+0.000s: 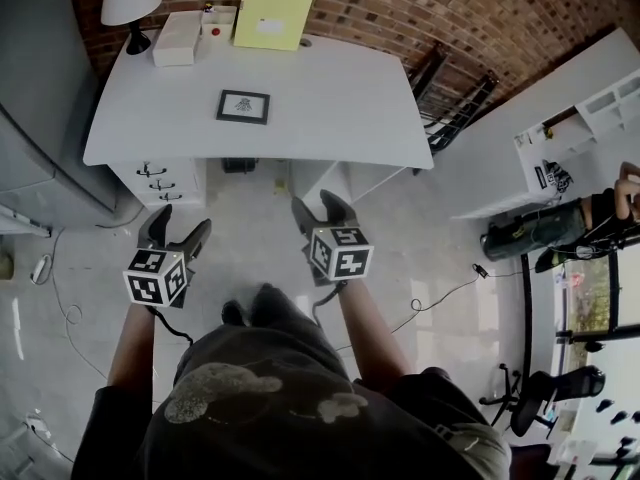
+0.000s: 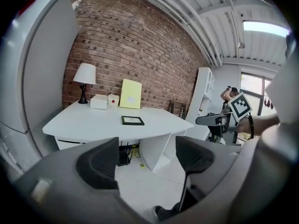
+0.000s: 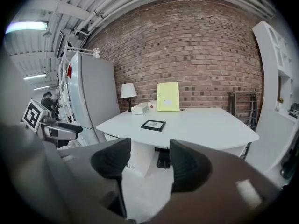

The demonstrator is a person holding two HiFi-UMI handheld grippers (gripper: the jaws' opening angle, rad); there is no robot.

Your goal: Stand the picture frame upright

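Note:
A small black picture frame (image 1: 243,106) lies flat near the middle of the white desk (image 1: 330,118); it also shows in the left gripper view (image 2: 132,120) and the right gripper view (image 3: 153,124). My left gripper (image 1: 178,226) and right gripper (image 1: 320,208) hover over the floor in front of the desk, well short of the frame. Both stand open with nothing between their fingers. In the left gripper view the gripper (image 2: 145,158) points toward the desk, and so does the right gripper (image 3: 147,158) in its own view.
At the desk's back edge stand a white lamp (image 1: 130,3), a white box (image 1: 178,38), a small red-and-white item (image 1: 215,23) and a yellow board (image 1: 273,8) against the brick wall. A grey cabinet (image 1: 40,98) is left; shelving (image 1: 590,118) and a person (image 1: 610,208) right. Cables (image 1: 60,308) trail on the floor.

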